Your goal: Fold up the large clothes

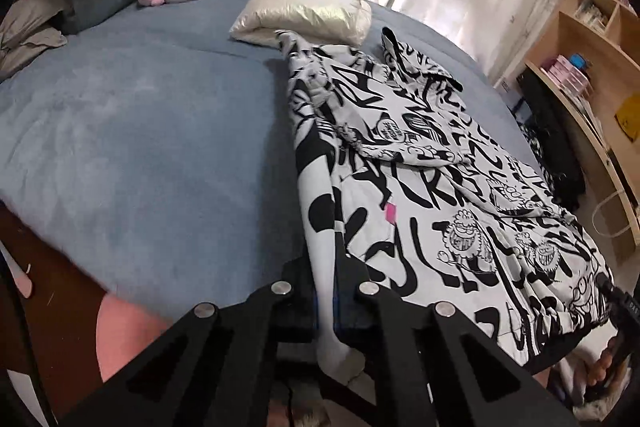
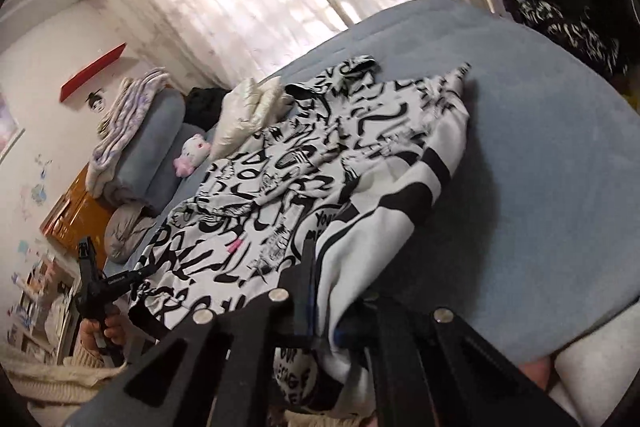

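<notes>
The black-and-white garment (image 2: 320, 163) carries the only print that reads with any certainty. In the right wrist view a speech-bubble shape near the gripped hem shows "YOU" (the rest of that line is cut by a fold), and the hanging edge below shows "OUR" above what looks like "STAGE". Large brush-lettering covers the cloth (image 1: 440, 187) in the left wrist view, with "KR" legible mid-panel; the round badge there is too small to read. The left gripper (image 2: 105, 283) bears a white brand word, too blurred to make out.
</notes>
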Demonstrator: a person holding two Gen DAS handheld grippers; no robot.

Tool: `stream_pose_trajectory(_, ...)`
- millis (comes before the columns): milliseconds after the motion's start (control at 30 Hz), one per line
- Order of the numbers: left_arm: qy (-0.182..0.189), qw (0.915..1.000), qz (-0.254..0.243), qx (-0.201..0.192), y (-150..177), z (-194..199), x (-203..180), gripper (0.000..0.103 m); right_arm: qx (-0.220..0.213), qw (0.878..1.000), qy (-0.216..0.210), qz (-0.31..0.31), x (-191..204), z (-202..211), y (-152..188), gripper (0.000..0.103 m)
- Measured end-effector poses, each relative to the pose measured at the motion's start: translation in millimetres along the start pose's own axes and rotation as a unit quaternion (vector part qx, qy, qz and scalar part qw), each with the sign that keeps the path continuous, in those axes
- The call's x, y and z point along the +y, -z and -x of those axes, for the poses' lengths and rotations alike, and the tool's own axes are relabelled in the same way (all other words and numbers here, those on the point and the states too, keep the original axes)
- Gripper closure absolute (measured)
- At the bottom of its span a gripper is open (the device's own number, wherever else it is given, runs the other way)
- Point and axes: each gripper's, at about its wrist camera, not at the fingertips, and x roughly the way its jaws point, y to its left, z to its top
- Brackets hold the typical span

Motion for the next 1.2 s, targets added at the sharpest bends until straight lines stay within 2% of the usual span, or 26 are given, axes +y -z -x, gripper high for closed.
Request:
stream_pose_trajectory(67,0.0,0.9999,0.002,0.013,3,6,0,0.101,0.012,1.0,-0.002,-0.001,2,9,4,0.098)
stream_pose_trajectory(167,0.019,0.9992,0.024,0.026,2,20,9,0.101,0.028,1.0,0.002,-0.01,-4,20,9,0.098)
stream_pose_trajectory(333,0.064,0.9954,0.067,0.022,-25,23,12,0.101,0.013,0.997,-0.009,-0.073,-25,21,-8,0.098)
stream_pose_trajectory(433,0.082,0.9916,0.1,0.016,-63,10,6,0.101,-0.012,0.992,-0.026,-0.122,-40,10,-36,0.098)
stream_pose_trajectory(500,0.081,0.9888,0.125,0.008,-91,-3,4,0.101,-0.032,0.985,-0.043,-0.163,-52,-5,-66,0.098)
stream_pose_trajectory(633,0.079,0.9834,0.163,0.0,-158,-46,0,0.1,-0.054,0.978,-0.035,-0.197,-67,-56,-133,0.097)
stream_pose_trajectory(733,0.069,0.981,0.181,0.015,-208,-97,-5,0.095,-0.044,0.971,-0.027,-0.232,-88,-104,-177,0.09)
stream_pose_trajectory(800,0.06,0.9801,0.188,0.024,-233,-131,-7,0.082,-0.022,0.964,-0.015,-0.265,-107,-148,-208,0.066)
stream_pose_trajectory(833,0.058,0.9785,0.196,0.027,-243,-147,-6,0.072,-0.017,0.962,-0.011,-0.272,-114,-162,-217,0.045)
stream_pose_trajectory(867,0.059,0.9768,0.205,0.02,-254,-161,-4,0.064,-0.025,0.961,-0.002,-0.276,-121,-177,-229,0.039)
stream_pose_trajectory(900,0.055,0.9769,0.206,0.012,-259,-168,-3,0.061,-0.034,0.963,0.002,-0.268,-123,-186,-238,0.034)
stream_pose_trajectory(967,0.04,0.9791,0.199,-0.008,-272,-183,-1,0.054,-0.035,0.967,0.01,-0.254,-126,-202,-250,0.034)
stream_pose_trajectory(1033,0.032,0.9839,0.176,-0.006,-276,-195,-3,0.052,-0.025,0.971,0.026,-0.235,-128,-215,-256,0.034)
stream_pose_trajectory(1100,0.024,0.9918,0.125,0.019,-278,-215,-7,0.052,-0.005,0.979,0.049,-0.198,-132,-229,-259,0.034)
stream_pose_trajectory(1200,0.012,0.9968,0.055,0.056,-274,-241,-13,0.052,0.034,0.985,0.101,-0.138,-143,-251,-256,0.034)
